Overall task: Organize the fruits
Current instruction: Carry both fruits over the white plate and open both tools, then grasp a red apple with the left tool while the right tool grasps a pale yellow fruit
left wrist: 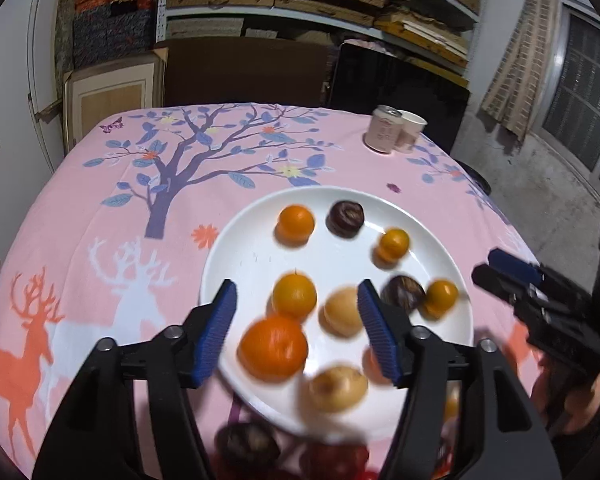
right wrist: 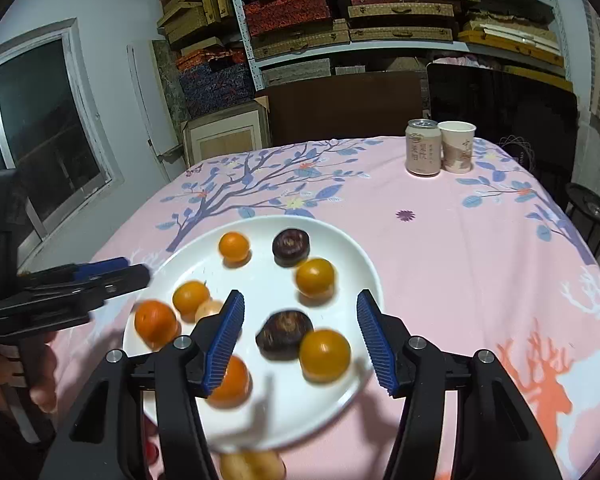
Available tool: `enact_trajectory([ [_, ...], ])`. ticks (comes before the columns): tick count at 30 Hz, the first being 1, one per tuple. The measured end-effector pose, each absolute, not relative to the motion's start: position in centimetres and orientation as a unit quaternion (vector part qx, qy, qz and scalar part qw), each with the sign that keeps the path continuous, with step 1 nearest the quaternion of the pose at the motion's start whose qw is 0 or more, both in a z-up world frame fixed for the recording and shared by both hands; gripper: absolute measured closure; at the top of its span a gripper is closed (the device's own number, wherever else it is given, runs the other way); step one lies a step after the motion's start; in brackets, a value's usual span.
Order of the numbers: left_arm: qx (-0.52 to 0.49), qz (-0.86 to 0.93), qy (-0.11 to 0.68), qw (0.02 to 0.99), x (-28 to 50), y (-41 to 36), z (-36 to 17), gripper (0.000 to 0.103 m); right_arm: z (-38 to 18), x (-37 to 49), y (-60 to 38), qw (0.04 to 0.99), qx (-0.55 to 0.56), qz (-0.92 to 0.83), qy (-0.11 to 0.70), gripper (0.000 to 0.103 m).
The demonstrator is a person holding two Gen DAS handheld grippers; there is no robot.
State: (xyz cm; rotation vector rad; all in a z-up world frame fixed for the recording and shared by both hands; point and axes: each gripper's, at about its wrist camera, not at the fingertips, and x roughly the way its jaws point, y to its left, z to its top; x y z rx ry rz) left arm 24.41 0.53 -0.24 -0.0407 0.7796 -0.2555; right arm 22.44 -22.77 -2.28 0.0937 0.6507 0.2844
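A white plate [left wrist: 252, 256] on the pink tablecloth holds several small oranges, two dark brown fruits [left wrist: 345, 218] and pale tan fruits [left wrist: 342, 311]; the biggest orange [left wrist: 273, 346] lies near its front. My left gripper [left wrist: 297, 286] hovers over the plate's near side, open, its blue pads touching nothing. In the right wrist view the same plate [right wrist: 260, 276] sits under my right gripper [right wrist: 300, 295], also open, with a dark fruit [right wrist: 284, 334] and an orange [right wrist: 325, 354] showing below the gap. Each gripper appears side-on in the other's view: right gripper [left wrist: 487, 264], left gripper [right wrist: 136, 268].
A drink can [right wrist: 422, 152] and a paper cup [right wrist: 457, 146] stand at the table's far right. A dark fruit [left wrist: 246, 444] and a tan one [right wrist: 252, 464] lie off the plate at the near edge. A hand [right wrist: 16, 368] holds the left gripper. Shelves of boxes stand behind.
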Motion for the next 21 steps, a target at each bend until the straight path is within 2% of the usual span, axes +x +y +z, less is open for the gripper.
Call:
enact_trajectory([
  [4,0.002,-0.128,0.369,0.921,18.4,2.1,-1.2,0.033,-3.1,18.9,-24.6,0.937,0.054,0.133,0.318,0.042],
  [6,0.016,-0.119,0.374,0.920,16.1,2.9,-2.2,0.033,-3.8,17.6,-25.6,0.935,0.074,0.131,0.321,0.034],
  [14,0.027,-0.094,0.404,0.909,12.3,4.9,-5.8,0.033,-5.6,15.1,-26.3,0.935,0.075,0.109,0.328,0.034],
  [16,0.044,-0.093,0.402,0.910,12.1,4.1,-6.1,0.038,-5.7,14.9,-25.8,0.938,0.060,0.103,0.326,0.034],
  [17,0.053,-0.095,0.405,0.908,12.3,3.6,-6.3,0.053,-5.8,14.9,-25.6,0.939,0.053,0.100,0.326,0.034],
  [18,0.054,-0.104,0.411,0.904,12.5,3.2,-6.6,0.058,-5.8,14.7,-25.4,0.940,0.046,0.098,0.324,0.034],
  [21,0.052,-0.108,0.413,0.903,13.0,2.5,-6.7,0.061,-5.6,14.5,-25.0,0.943,0.033,0.099,0.316,0.034],
])
